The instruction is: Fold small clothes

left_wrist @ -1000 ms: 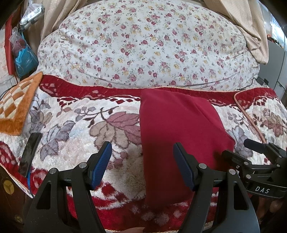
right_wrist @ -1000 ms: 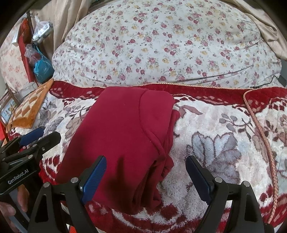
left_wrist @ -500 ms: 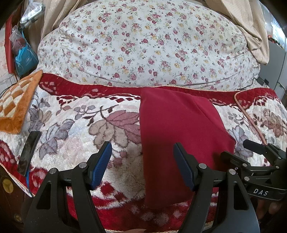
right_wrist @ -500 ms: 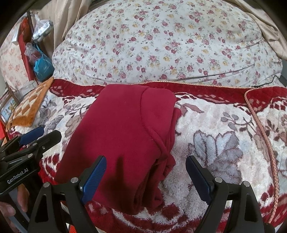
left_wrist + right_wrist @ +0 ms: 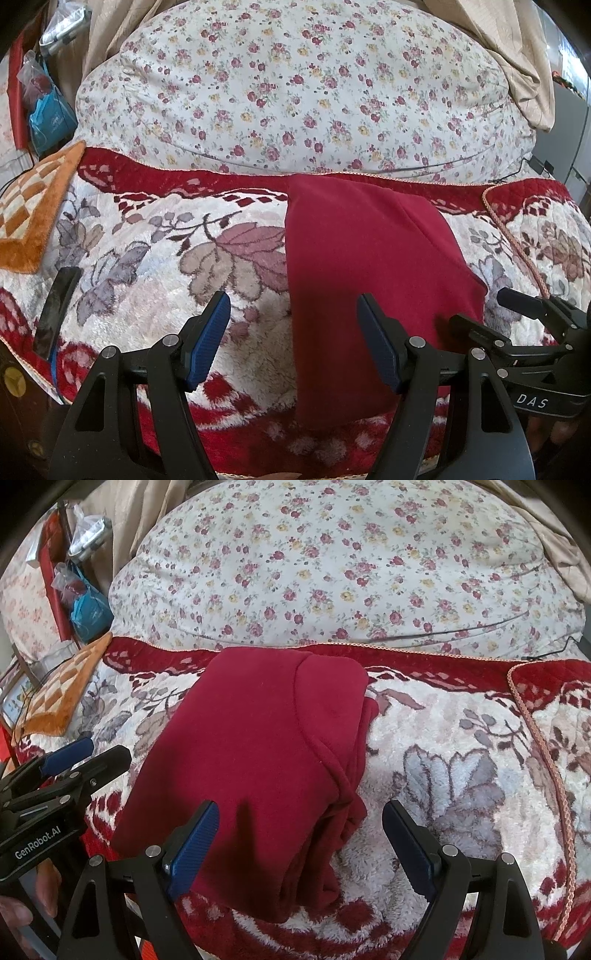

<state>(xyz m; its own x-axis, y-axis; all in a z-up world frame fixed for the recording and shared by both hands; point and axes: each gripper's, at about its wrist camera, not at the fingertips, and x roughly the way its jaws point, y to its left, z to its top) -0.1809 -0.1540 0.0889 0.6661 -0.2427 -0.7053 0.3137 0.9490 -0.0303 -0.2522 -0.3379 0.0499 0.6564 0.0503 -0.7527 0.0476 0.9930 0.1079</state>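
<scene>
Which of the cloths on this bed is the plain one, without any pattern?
The dark red garment, folded and lying on the blanket. The plush blanket under it bears leaves and flowers, the big cover behind has small roses, and the orange mat is chequered.

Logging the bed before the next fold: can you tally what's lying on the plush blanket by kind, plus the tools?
Folded red garment: 1
Dark phone at the blanket's left edge: 1
Orange checkered mat, partly on the blanket: 1
Floral duvet behind: 1
Tools, both open and empty: 2, left tool, right tool
Total: 6
</scene>
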